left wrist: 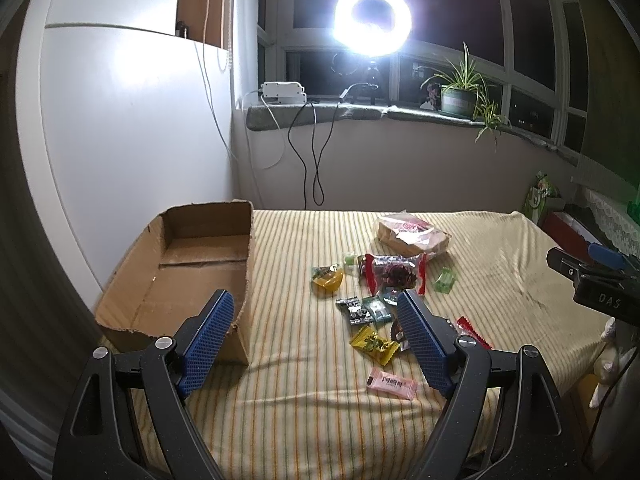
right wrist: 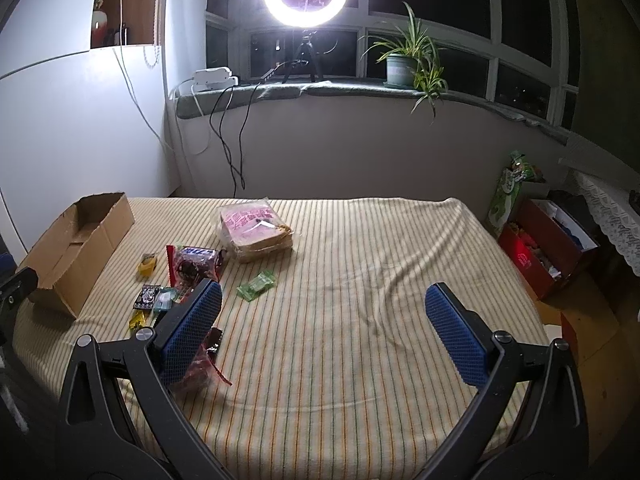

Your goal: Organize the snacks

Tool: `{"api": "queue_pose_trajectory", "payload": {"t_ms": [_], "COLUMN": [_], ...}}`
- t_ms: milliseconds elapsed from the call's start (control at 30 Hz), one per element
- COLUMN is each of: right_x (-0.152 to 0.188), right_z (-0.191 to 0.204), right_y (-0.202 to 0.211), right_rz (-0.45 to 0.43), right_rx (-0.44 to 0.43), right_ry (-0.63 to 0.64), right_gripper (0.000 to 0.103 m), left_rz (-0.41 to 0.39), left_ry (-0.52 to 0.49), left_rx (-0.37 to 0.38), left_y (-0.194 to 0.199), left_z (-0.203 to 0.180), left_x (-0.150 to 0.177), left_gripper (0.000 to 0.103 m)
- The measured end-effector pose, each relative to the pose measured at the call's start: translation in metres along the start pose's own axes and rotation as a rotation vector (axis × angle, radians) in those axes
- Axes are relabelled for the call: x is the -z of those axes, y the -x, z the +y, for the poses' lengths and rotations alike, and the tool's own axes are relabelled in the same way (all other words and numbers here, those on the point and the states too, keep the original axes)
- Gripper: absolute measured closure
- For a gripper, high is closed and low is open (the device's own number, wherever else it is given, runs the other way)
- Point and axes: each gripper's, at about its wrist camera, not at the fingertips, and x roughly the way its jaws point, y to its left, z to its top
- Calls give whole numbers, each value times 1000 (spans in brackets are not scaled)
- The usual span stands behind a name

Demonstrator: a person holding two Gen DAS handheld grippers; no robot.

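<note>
Both grippers hang above a bed covered by a striped blanket (right wrist: pixel 360 280). The left gripper (left wrist: pixel 316 312) is spread wide and holds nothing, as is the right gripper (right wrist: pixel 324 304). A cardboard box (left wrist: pixel 180 272) sits open at the far left. The snacks lie loose right of it: a bread bag (right wrist: pixel 256 232) farthest, a red packet (left wrist: pixel 394 274), a green candy (right wrist: pixel 256 286), a yellow wrapper (left wrist: pixel 374 344) and a pink wrapper (left wrist: pixel 392 382) nearest
</note>
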Motion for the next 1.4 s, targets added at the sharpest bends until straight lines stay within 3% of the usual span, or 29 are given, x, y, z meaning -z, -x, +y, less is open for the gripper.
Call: {"api": "queue_pose_trajectory", "payload": {"t_ms": [200, 333, 500, 667, 833, 967, 1067, 1133, 1400], "right_x": [8, 18, 32, 42, 51, 57, 59, 59, 60], "right_z": [3, 10, 24, 38, 54, 68, 77, 81, 87], "right_y": [-10, -20, -30, -46, -53, -56, -60, -62, -73], "right_rz": [36, 93, 158, 237, 296, 306, 321, 322, 342], "right_rx": [-67, -163, -266, -340, -426, -426, -436, -431, -434], "right_ry": [18, 30, 51, 62, 68, 106, 133, 150, 193], "right_gripper": [5, 14, 17, 32, 33, 33, 31, 23, 23], "left_rz": [40, 74, 128, 176, 228, 262, 294, 307, 366], "left_ry": [0, 1, -9, -15, 2, 14, 28, 29, 9], "left_rx": [13, 40, 79, 125, 180, 213, 238, 246, 269], "left_y": [-10, -17, -27, -41, -59, -71, -83, -90, -114], "left_z": [1, 2, -3, -9, -12, -14, -13, -13, -19], "left_x": [8, 15, 26, 33, 36, 37, 37, 37, 39], "left_gripper": [19, 19, 21, 27, 38, 39, 47, 48, 48]}}
